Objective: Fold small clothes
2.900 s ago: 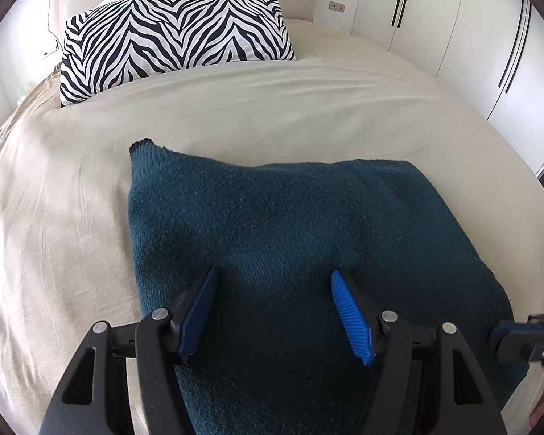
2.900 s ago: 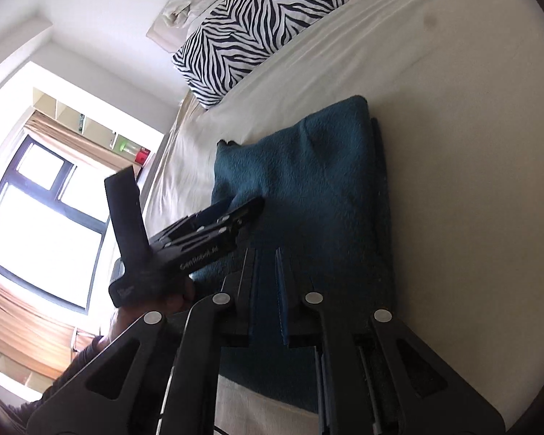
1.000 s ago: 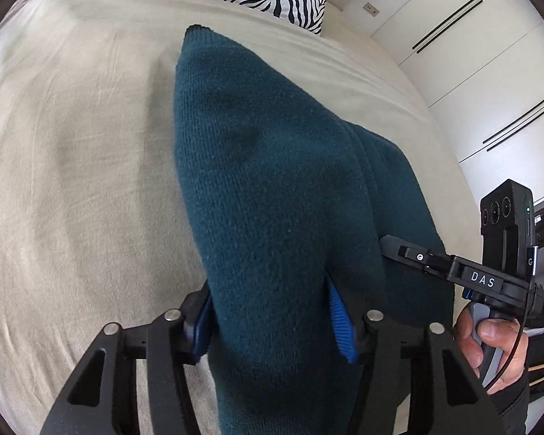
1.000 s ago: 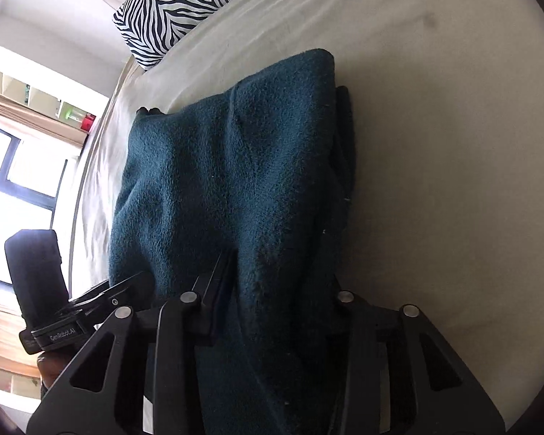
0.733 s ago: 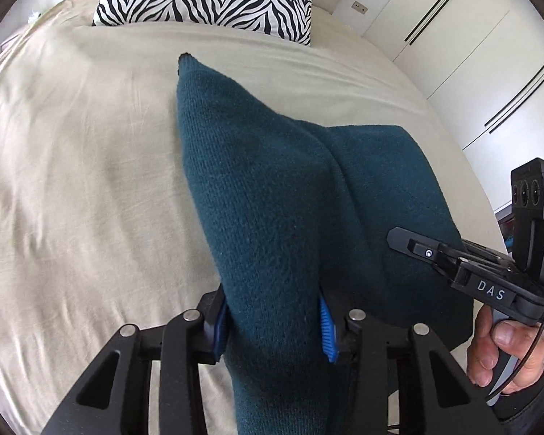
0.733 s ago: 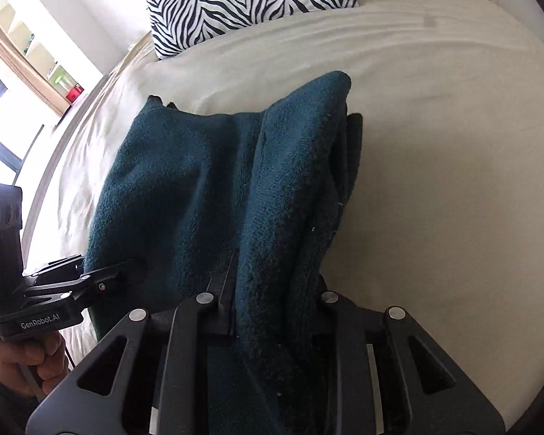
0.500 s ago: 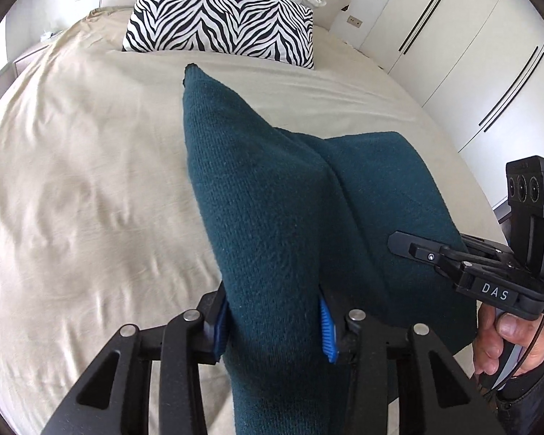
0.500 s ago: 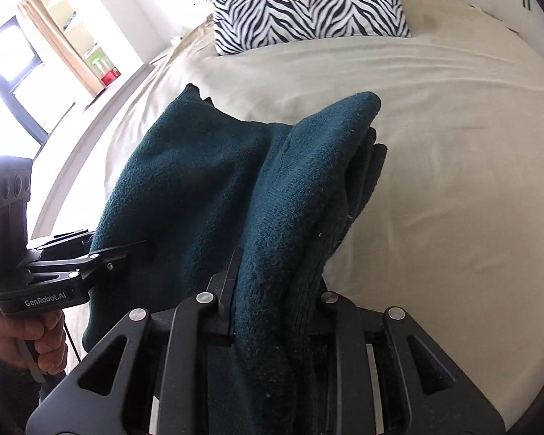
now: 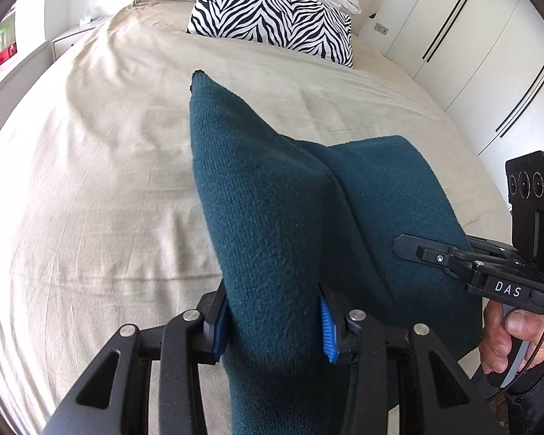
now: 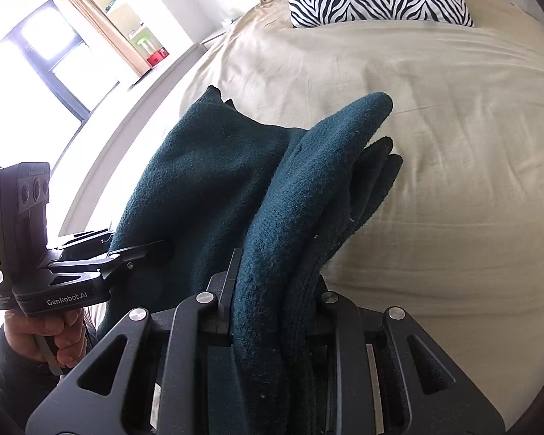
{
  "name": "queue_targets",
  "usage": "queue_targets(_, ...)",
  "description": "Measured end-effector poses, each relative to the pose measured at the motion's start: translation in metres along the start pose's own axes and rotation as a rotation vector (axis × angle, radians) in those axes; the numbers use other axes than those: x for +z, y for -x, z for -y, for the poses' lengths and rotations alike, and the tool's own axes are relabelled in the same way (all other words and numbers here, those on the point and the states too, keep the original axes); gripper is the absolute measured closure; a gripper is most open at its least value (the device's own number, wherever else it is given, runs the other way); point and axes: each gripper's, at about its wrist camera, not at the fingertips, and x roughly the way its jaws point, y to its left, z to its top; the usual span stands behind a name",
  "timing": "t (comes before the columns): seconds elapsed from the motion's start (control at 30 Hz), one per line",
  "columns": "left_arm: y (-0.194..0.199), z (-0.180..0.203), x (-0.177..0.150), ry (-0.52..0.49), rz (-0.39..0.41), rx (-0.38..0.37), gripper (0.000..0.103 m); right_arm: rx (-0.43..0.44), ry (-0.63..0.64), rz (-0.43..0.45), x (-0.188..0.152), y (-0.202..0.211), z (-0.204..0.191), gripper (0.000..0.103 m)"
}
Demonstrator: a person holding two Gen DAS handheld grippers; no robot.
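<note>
Teal knit garment (image 9: 272, 224) raised off the beige bed (image 9: 90, 181), near edge bunched in both tools. Left gripper (image 9: 273, 322) clamped on its left fold; right gripper (image 10: 272, 311) clamped on the thicker right fold. Far corners droop toward the zebra pillow (image 9: 272, 21).

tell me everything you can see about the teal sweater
The teal sweater is a thick, fuzzy knit, dark blue-green, with several layers showing at its right side. The left tool and the right tool each clamp a bunch of it, holding its near part raised in two ridges. Its far part slopes down to the beige bedsheet, short of the zebra pillow.
</note>
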Motion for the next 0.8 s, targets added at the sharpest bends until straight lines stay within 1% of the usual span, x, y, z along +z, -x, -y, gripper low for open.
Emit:
queue_targets(0.07,-0.012,-0.01,-0.011,0.018,-0.02,0.021,0.059,0.013,-0.022,-0.024,-0.006,-0.018,0.001,0.081)
queue_targets(0.13,-0.028,-0.021,-0.021,0.046,-0.04,0.019,0.053,0.006,-0.053,-0.062,-0.015,-0.041,0.012,0.079)
queue_targets(0.17,-0.031,-0.025,-0.025,0.061,-0.03,0.008,0.048,-0.015,-0.079,-0.084,-0.022,-0.052,0.019,0.076)
queue_targets(0.2,-0.03,-0.029,-0.03,0.079,-0.016,0.0,0.043,-0.01,-0.111,-0.092,-0.033,-0.059,0.029,0.071)
queue_targets(0.3,-0.028,-0.032,-0.037,0.108,0.012,-0.019,0.039,0.12,-0.245,-0.054,-0.039,-0.065,0.058,0.064)
queue_targets(0.33,-0.025,-0.032,-0.04,0.107,0.023,-0.019,0.039,0.141,-0.274,-0.044,-0.041,-0.063,0.063,0.063)
queue_targets(0.4,-0.016,-0.031,-0.048,0.106,0.043,-0.016,0.039,0.141,-0.301,-0.023,-0.045,-0.055,0.067,0.06)
queue_targets(0.43,-0.011,-0.03,-0.051,0.106,0.055,-0.007,0.039,0.13,-0.306,-0.007,-0.047,-0.049,0.069,0.059)
queue_targets(0.5,0.005,-0.024,-0.061,0.09,0.097,0.039,0.04,0.104,-0.324,0.028,-0.049,-0.039,0.075,0.056)
queue_targets(0.57,0.025,-0.014,-0.072,0.053,0.161,0.097,0.039,0.041,-0.328,0.073,-0.057,-0.022,0.077,0.054)
queue_targets(0.63,0.045,-0.003,-0.085,0.012,0.218,0.153,0.029,-0.035,-0.306,0.123,-0.065,-0.004,0.072,0.053)
queue_targets(0.67,0.055,0.004,-0.092,-0.005,0.253,0.183,0.02,-0.088,-0.29,0.147,-0.069,0.007,0.067,0.053)
queue_targets(0.7,0.066,0.01,-0.099,-0.022,0.295,0.21,0.013,-0.138,-0.269,0.174,-0.073,0.017,0.061,0.053)
queue_targets(0.73,0.075,0.018,-0.104,-0.038,0.337,0.237,0.01,-0.175,-0.247,0.205,-0.078,0.032,0.059,0.053)
queue_targets(0.77,0.087,0.024,-0.111,-0.052,0.38,0.266,0.001,-0.21,-0.223,0.241,-0.083,0.044,0.05,0.053)
queue_targets(0.8,0.098,0.031,-0.118,-0.065,0.424,0.299,0.0,-0.243,-0.197,0.277,-0.09,0.06,0.043,0.053)
